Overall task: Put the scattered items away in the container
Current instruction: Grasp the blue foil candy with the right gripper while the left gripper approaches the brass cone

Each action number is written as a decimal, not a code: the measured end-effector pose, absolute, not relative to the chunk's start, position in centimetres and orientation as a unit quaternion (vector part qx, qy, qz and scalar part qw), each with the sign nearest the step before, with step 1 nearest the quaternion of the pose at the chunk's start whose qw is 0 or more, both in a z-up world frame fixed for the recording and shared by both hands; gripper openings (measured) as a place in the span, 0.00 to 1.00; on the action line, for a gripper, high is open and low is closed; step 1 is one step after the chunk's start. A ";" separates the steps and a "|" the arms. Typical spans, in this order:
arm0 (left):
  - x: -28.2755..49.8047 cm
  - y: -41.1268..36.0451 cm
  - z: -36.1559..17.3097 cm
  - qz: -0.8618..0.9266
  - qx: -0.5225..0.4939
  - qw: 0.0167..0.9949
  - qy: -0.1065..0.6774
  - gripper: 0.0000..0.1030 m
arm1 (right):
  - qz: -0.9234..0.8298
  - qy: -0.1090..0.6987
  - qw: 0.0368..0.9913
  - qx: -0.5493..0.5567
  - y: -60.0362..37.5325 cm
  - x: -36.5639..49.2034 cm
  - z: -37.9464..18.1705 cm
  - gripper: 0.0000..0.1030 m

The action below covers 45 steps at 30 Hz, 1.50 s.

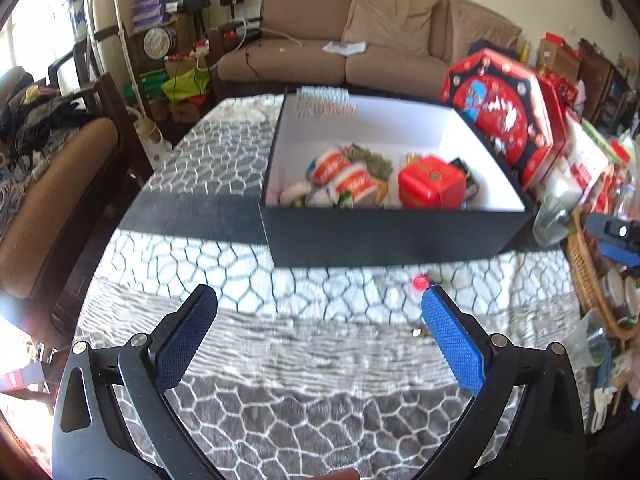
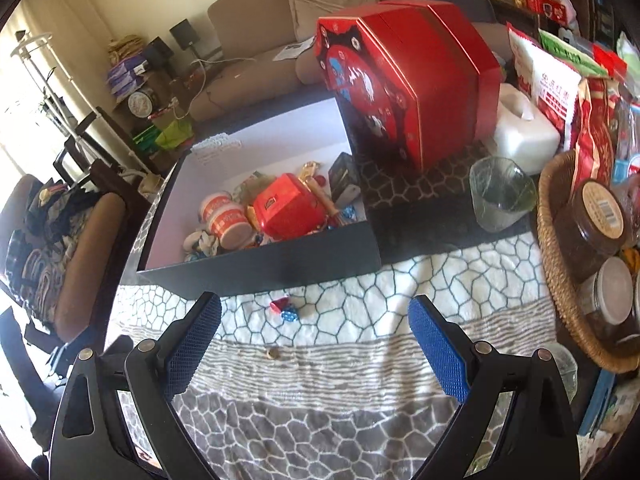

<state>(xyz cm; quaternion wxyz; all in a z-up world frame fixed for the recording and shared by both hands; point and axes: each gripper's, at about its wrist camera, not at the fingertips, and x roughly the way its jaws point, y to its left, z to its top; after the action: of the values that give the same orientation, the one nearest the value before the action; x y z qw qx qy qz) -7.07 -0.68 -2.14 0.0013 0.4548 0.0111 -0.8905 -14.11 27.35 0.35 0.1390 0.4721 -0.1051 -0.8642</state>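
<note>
1. Your left gripper (image 1: 320, 296) hangs over the patterned table cover (image 1: 280, 360), jaws spread wide, nothing between the blue pads.
2. Your right gripper (image 2: 314, 306) is likewise spread wide and empty, angled down at the same cover. Its tip also shows at the right edge of the left wrist view.
3. The container, a black box (image 2: 280, 272) with a white interior, sits on the cover just beyond both grippers.
4. Already inside the box: a red tin (image 2: 286, 210), two white tubs with orange labels (image 2: 228, 220), a dark small case (image 2: 344, 176) against the right wall, and assorted wrapped sweets, too jumbled to sort out.
5. Loose on the cover, just in front of the box's near wall: a red wrapped sweet (image 2: 279, 305) touching a blue wrapped sweet (image 2: 289, 315). In the left wrist view only the red one is plain, just above your right finger's tip.
6. Nearer you, apart from that pair: a small gold-brown piece (image 2: 273, 354); what it is you cannot tell.
7. Right of the box: a red hexagonal gift box (image 2: 420, 80) stood on edge, a clear glass bowl (image 2: 500, 196), and a wicker basket (image 2: 560, 280) holding jars.
</note>
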 end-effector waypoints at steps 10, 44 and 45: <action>-6.6 2.6 -5.1 -0.865 0.497 -0.041 -0.045 1.00 | -0.806 -0.169 0.141 0.550 27.2 -14.3 -4.6 0.93; -10.1 5.6 -16.1 -0.845 0.530 -0.060 0.030 0.48 | -0.744 -0.166 0.173 0.624 20.0 -21.4 -14.5 0.57; -10.1 5.7 -16.1 -0.849 0.524 -0.061 0.024 0.47 | -0.740 -0.165 0.172 0.629 20.0 -21.4 -14.9 0.55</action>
<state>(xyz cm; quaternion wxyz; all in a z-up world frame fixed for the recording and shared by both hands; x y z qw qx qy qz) -10.14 5.68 -16.11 -0.0612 0.5238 0.0237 -0.8493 -21.43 20.02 -14.90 0.1722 0.6286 -0.1649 -0.7403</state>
